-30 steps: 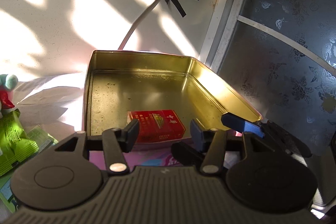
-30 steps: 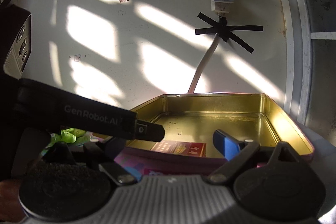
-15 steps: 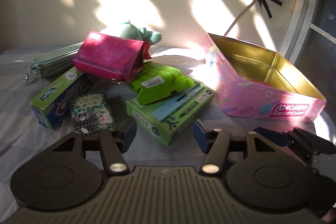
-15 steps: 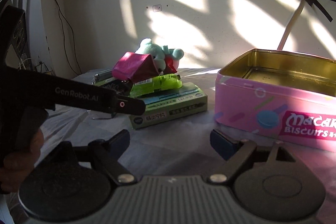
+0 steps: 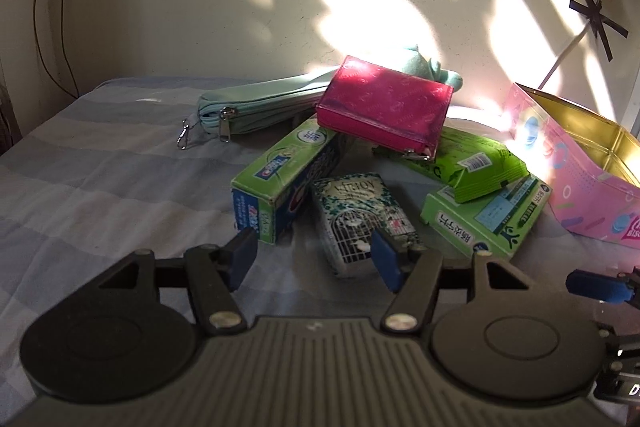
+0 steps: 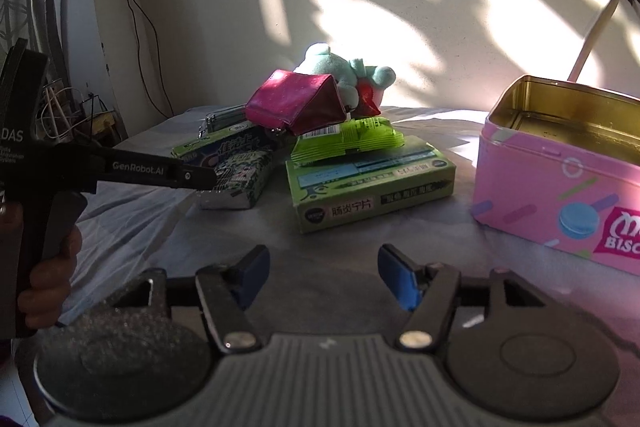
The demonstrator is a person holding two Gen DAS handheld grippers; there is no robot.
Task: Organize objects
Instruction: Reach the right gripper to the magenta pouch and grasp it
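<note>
Between my left gripper's spread blue pads, which held nothing, I saw a small patterned box with a birdcage print lying on the grey cloth, its near end just ahead of the right pad. Just left of it lay a green and blue toothpaste box. To its right sat a flat green medicine box with a bright green packet resting on top. Behind these, a magenta pouch leaned over the pile, a teal plush toy peeked out behind it, and a pale teal zip case stretched away to the left. At the far right stood the open pink biscuit tin, gold inside.

My right gripper was likewise spread wide and empty, hovering over bare cloth short of the medicine box, with the tin to its right. Its camera caught the left gripper's black body reaching in from the left, toward the patterned box.
</note>
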